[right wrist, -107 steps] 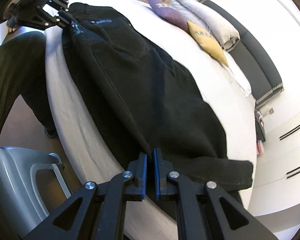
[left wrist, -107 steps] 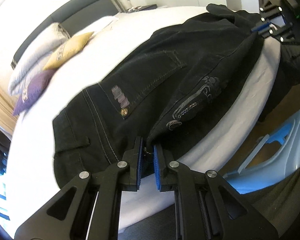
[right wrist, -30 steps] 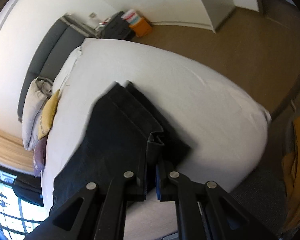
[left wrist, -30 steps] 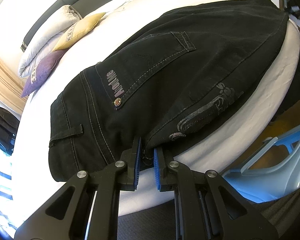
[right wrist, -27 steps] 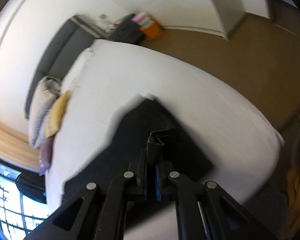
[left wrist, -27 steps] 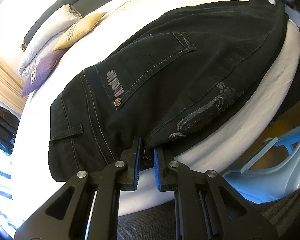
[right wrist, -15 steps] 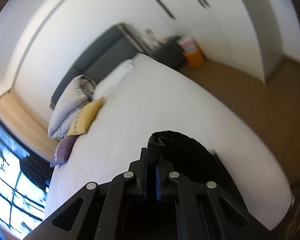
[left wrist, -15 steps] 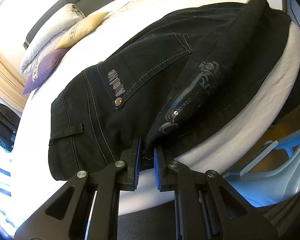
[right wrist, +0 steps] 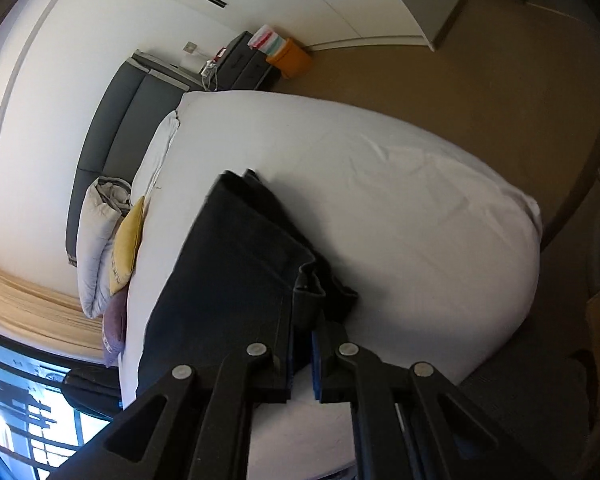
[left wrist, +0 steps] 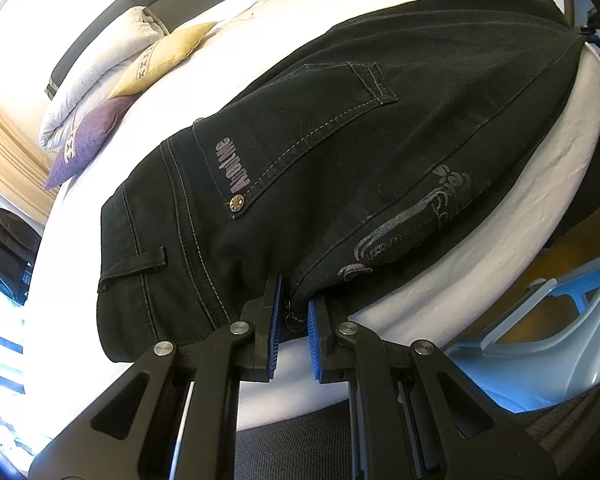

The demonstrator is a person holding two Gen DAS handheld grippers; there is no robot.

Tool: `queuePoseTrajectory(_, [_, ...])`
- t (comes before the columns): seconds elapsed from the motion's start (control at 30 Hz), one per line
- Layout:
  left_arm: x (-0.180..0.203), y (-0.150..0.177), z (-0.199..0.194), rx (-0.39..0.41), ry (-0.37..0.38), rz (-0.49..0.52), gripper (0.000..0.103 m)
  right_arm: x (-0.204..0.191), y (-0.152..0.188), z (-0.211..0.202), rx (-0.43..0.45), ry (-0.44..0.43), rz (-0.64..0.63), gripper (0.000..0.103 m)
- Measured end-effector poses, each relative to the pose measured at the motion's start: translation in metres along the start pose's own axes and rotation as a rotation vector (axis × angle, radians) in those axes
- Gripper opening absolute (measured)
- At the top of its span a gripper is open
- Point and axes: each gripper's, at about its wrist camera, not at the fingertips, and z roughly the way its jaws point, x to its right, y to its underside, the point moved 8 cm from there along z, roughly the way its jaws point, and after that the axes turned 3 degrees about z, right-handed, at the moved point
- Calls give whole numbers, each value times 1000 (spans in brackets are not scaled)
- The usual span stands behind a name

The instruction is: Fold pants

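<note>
STEP: lengthwise fold | GRIP: left gripper clamps pants waist edge; right gripper clamps hem | ACTION: lay hem flat on bed — align edges before you let go

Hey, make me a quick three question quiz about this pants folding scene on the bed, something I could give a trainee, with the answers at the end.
1. True or false: the left tool is shut on the edge of the black pants.
2. Which cushion lies nearest the waistband in the left wrist view? A) yellow cushion B) purple cushion C) orange cushion
3. Fill in: the right tool grips a bunched fold of the pants over the white ____.

Key: 1 true. 2 B. 3 bed.
</note>
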Motion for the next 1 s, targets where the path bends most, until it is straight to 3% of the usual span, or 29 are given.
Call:
queuePoseTrajectory(0.13, [1,-1,0,-4,-3,1,11,-8,-3,5,10,44,-57,7])
queuePoseTrajectory(0.23, [3,-2,0,-3,-8,-4,11,-11,-2,8,-41,69,-122,9])
queuePoseTrajectory(0.3, [2,-1,0,-1,-9,-6,11,-12,-6,1,-77,91,-163,20])
queuePoseTrajectory(0.37, [1,0,0,0,-8,-8,11,-9,-19,-14,-45,200,-218,75])
queuePoseTrajectory(0.4, [1,0,0,0,-8,-8,11,-8,-29,-23,-9,230,-233,77])
queuePoseTrajectory(0.43, [1,0,1,-1,-8,-7,11,-14,-43,-34,26,181,-239,77])
queuePoseTrajectory(0.53, [0,1,1,-4,-8,-5,11,-34,-67,-40,-4,30,-249,77])
queuePoseTrajectory(0.6, [0,0,2,-10,-10,-4,11,-49,-81,-30,-59,-67,-269,77])
queuePoseTrajectory(0.73, [0,-2,3,-25,-18,-1,11,-56,-104,9,-181,-144,-194,75])
queuePoseTrajectory(0.83, [1,-4,4,-31,-20,1,11,-64,-110,43,-268,-125,-177,73])
queuePoseTrajectory(1.0, [2,-7,6,-38,-22,6,11,-61,-100,83,-413,-92,-182,52])
